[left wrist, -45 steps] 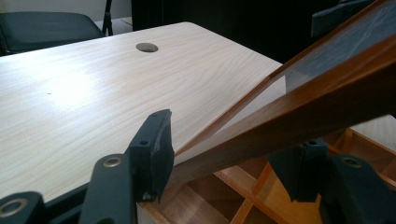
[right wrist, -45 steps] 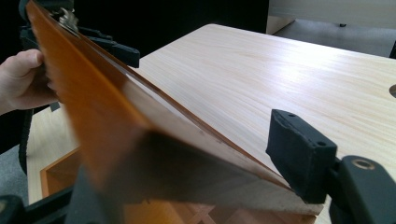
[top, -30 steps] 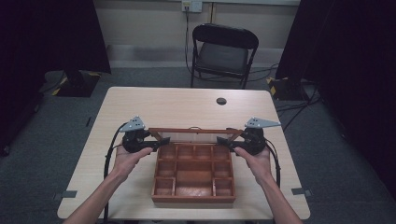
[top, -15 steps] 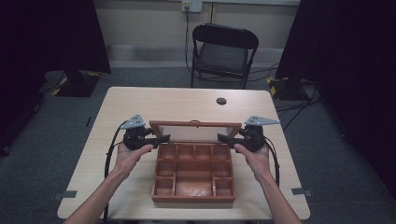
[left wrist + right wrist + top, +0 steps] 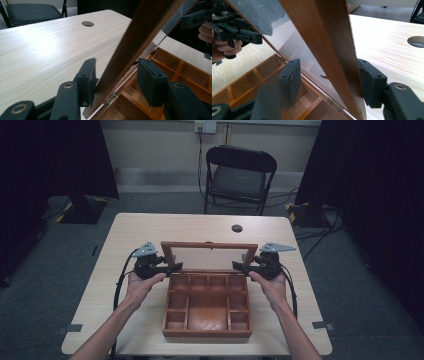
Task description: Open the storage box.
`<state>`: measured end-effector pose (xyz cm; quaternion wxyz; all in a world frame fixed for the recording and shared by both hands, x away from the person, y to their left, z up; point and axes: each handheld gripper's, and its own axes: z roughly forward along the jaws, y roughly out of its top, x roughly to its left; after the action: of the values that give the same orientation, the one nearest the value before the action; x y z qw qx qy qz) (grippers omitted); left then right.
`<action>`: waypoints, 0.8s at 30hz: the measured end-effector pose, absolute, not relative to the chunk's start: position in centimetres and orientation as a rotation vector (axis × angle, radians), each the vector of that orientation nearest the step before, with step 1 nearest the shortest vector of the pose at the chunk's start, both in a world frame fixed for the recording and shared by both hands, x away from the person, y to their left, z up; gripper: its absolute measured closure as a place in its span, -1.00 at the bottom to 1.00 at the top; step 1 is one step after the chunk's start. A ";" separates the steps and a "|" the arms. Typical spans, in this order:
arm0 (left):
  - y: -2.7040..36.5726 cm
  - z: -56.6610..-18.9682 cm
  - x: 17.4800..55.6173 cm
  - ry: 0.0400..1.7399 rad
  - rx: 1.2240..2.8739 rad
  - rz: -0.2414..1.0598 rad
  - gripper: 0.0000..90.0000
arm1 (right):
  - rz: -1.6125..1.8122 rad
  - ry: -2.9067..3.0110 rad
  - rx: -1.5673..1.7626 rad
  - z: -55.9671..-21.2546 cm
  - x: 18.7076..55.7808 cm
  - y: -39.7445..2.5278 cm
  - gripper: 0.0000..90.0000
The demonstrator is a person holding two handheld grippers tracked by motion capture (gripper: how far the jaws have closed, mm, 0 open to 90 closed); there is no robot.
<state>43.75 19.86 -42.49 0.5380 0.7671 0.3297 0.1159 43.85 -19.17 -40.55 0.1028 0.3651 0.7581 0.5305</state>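
Table of pale wood, bare beyond a compartmented box; chair behind; left gripper and right gripper straddle its raised lid, jaws spread.

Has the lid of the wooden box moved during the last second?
Yes. In the high view the lid has swung up on its hinges: its top rail now stands nearer the table's round hole, while the box stays put.

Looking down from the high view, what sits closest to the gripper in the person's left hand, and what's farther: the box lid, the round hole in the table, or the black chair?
1. Box lid, right beside the left gripper.
2. Round hole, mid-table beyond the lid.
3. Black chair, on the floor behind the table.
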 end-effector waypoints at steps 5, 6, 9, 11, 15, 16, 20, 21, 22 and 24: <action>19.9 -42.8 44.2 0.800 1.808 0.271 0.12 | 1.580 2.222 1.096 -41.0 44.5 -19.2 -0.06; 19.9 -42.8 44.3 0.803 1.811 0.266 0.12 | 1.577 2.222 1.097 -41.1 44.6 -19.2 -0.05; 19.9 -43.0 44.7 0.809 1.807 0.259 0.13 | 1.574 2.223 1.104 -41.3 44.9 -19.2 -0.04; 19.9 -43.0 44.9 0.815 1.807 0.255 0.14 | 1.561 2.227 1.103 -41.3 45.2 -19.1 -0.04; 19.8 -43.1 45.1 0.817 1.809 0.259 0.15 | 1.542 2.231 1.103 -41.3 45.5 -18.9 -0.05; 19.8 -43.2 45.2 0.817 1.812 0.254 0.15 | 1.545 2.231 1.105 -41.3 45.6 -18.9 -0.05; 19.8 -43.4 45.4 0.825 1.803 0.243 0.15 | 1.562 2.229 1.103 -41.6 45.8 -19.0 -0.03; 19.8 -43.5 45.4 0.828 1.801 0.239 0.15 | 1.560 2.231 1.105 -41.7 45.8 -19.0 -0.03; 19.9 -43.5 45.4 0.826 1.803 0.237 0.15 | 1.560 2.229 1.107 -41.8 45.9 -19.0 -0.03; 19.9 -43.5 45.5 0.825 1.808 0.238 0.15 | 1.559 2.229 1.107 -41.9 46.0 -18.9 -0.03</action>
<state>45.49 19.89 -43.53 0.5398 0.7604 0.3470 0.1000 45.96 -18.93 -41.94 0.1020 0.3750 0.7550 0.5281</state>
